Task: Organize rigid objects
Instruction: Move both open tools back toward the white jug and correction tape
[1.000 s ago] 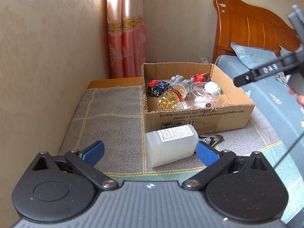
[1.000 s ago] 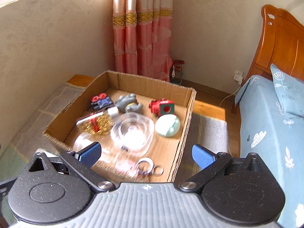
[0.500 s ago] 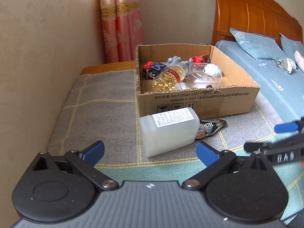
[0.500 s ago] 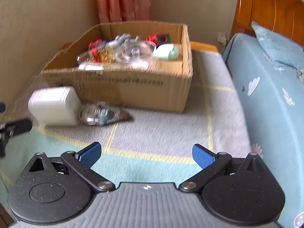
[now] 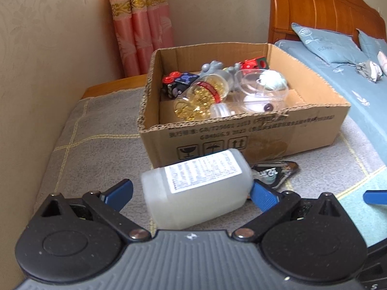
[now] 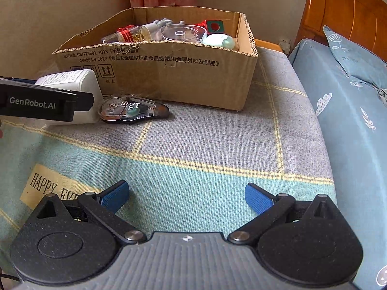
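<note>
A white plastic bottle (image 5: pixel 198 186) lies on its side on the rug in front of a cardboard box (image 5: pixel 241 140). My left gripper (image 5: pixel 191 193) is open with its blue fingers on either side of the bottle. A clear correction-tape dispenser (image 6: pixel 130 110) lies right of the bottle (image 6: pixel 72 82), against the box (image 6: pixel 169 72). The box holds a capsule bottle (image 5: pixel 203 94), clear lids, toy blocks and a pale green case. My right gripper (image 6: pixel 186 193) is open and empty over the rug, short of the dispenser.
A beige wall runs along the left side. A bed with blue bedding (image 6: pixel 350 108) and a wooden headboard (image 5: pixel 314 7) borders the rug on the right. Pink curtains (image 5: pixel 140 24) hang behind the box. The left gripper's arm (image 6: pixel 41 102) crosses the right wrist view.
My left gripper has moved forward until its fingers flank the white bottle. My right gripper has come down from above the box to low over the rug.
</note>
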The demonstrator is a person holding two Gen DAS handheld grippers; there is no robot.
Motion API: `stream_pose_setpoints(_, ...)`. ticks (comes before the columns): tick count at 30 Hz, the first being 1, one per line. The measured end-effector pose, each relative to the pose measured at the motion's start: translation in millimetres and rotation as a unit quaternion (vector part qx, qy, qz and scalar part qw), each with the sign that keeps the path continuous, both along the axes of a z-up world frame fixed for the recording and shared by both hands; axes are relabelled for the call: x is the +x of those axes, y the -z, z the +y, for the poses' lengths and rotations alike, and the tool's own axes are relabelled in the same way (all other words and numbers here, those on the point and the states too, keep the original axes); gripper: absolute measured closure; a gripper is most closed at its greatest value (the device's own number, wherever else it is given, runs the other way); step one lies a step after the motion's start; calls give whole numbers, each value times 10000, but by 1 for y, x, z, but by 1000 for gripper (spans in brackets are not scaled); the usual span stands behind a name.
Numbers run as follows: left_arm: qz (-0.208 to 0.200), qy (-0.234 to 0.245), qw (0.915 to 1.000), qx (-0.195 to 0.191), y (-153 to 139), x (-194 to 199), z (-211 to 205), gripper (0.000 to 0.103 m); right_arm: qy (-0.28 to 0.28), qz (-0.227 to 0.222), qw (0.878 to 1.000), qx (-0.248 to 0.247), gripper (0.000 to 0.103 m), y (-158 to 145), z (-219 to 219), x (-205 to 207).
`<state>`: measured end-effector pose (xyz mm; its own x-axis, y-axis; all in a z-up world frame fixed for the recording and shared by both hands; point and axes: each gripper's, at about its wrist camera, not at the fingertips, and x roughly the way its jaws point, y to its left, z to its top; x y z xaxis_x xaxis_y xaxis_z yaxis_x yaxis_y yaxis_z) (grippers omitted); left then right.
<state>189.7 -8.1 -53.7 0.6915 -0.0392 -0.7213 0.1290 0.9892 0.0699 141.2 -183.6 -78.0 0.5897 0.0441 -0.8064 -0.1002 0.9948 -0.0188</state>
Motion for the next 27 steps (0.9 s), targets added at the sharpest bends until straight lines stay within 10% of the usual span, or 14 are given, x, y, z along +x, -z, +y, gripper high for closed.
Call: stream_pose_setpoints(27, -575, -203, 9972, -440, -40, -37, 61, 1, -305, -681, 9972, 93, 0, 8, 64, 56)
